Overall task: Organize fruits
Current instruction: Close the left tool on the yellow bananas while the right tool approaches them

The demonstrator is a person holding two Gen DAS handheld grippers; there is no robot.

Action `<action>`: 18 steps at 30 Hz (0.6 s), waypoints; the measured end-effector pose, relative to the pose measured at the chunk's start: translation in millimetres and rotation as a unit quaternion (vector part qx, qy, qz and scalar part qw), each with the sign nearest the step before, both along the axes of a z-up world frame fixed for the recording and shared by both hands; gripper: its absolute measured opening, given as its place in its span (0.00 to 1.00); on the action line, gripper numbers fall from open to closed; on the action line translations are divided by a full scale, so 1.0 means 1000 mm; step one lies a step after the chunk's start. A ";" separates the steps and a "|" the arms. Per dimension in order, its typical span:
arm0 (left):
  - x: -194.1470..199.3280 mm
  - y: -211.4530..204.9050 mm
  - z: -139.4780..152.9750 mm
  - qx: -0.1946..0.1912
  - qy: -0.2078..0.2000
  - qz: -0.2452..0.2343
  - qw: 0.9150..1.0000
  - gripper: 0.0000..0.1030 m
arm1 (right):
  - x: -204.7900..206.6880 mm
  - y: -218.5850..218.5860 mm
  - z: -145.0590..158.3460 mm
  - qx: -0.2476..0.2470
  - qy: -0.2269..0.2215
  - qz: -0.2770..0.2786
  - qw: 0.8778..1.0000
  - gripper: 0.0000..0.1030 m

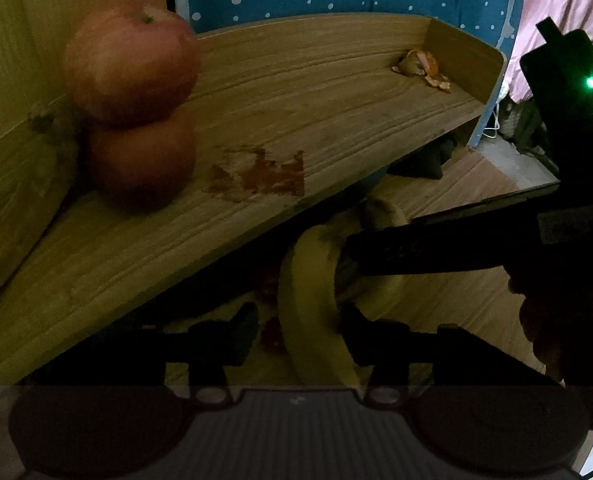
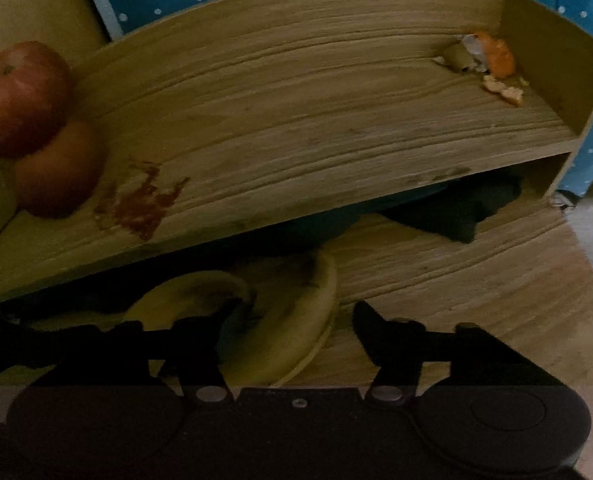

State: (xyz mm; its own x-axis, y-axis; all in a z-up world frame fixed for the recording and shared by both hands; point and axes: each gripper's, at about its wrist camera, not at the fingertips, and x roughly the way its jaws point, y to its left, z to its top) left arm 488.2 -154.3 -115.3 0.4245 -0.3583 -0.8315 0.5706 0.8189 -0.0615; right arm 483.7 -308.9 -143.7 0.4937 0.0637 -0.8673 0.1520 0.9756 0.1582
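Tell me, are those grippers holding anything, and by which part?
Both grippers straddle the bananas on the lower shelf: the left gripper around one banana's middle, the right gripper around another's. Whether either has closed cannot be told.

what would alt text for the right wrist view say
The right gripper hangs open around bananas on a lower wooden shelf. On the upper shelf two apples sit far left, orange peel far right, a reddish stain between.
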 end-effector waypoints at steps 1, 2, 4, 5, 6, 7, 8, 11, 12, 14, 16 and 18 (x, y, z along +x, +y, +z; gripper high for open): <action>-0.002 -0.002 0.000 -0.001 0.001 0.002 1.000 0.38 | 0.000 -0.002 0.000 0.007 -0.001 0.006 1.000 0.52; -0.005 -0.005 0.001 0.006 -0.002 0.005 1.000 0.38 | -0.001 -0.003 0.000 0.009 -0.002 0.011 1.000 0.52; -0.008 -0.010 0.002 0.011 -0.004 0.014 1.000 0.38 | -0.002 -0.006 0.000 0.016 -0.006 0.020 1.000 0.52; -0.010 -0.010 0.003 0.009 -0.003 0.021 1.000 0.37 | -0.004 -0.008 0.000 0.020 -0.007 0.023 1.000 0.51; -0.011 -0.009 0.004 0.007 -0.002 0.026 1.000 0.37 | -0.005 -0.010 0.001 0.026 -0.008 0.026 0.999 0.51; -0.013 -0.009 0.006 0.005 -0.001 0.031 1.000 0.37 | -0.007 -0.014 0.001 0.031 -0.009 0.029 0.999 0.51; -0.013 -0.008 0.008 0.004 -0.001 0.034 0.999 0.37 | -0.009 -0.017 0.002 0.035 -0.010 0.031 0.999 0.50; -0.020 -0.011 0.011 0.007 0.002 0.042 0.999 0.37 | -0.015 -0.027 0.005 0.048 -0.013 0.035 0.998 0.48; -0.023 -0.011 0.012 0.007 0.002 0.043 0.999 0.37 | -0.018 -0.031 0.006 0.055 -0.016 0.034 0.998 0.47; -0.029 -0.012 0.014 0.006 0.001 0.043 0.999 0.37 | -0.026 -0.040 0.009 0.070 -0.022 0.031 0.997 0.46; -0.035 -0.013 0.017 0.006 -0.002 0.042 0.999 0.37 | -0.035 -0.049 0.010 0.081 -0.028 0.030 0.996 0.46; -0.038 -0.014 0.018 0.006 0.000 0.041 0.999 0.37 | -0.045 -0.057 0.010 0.091 -0.031 0.027 0.995 0.46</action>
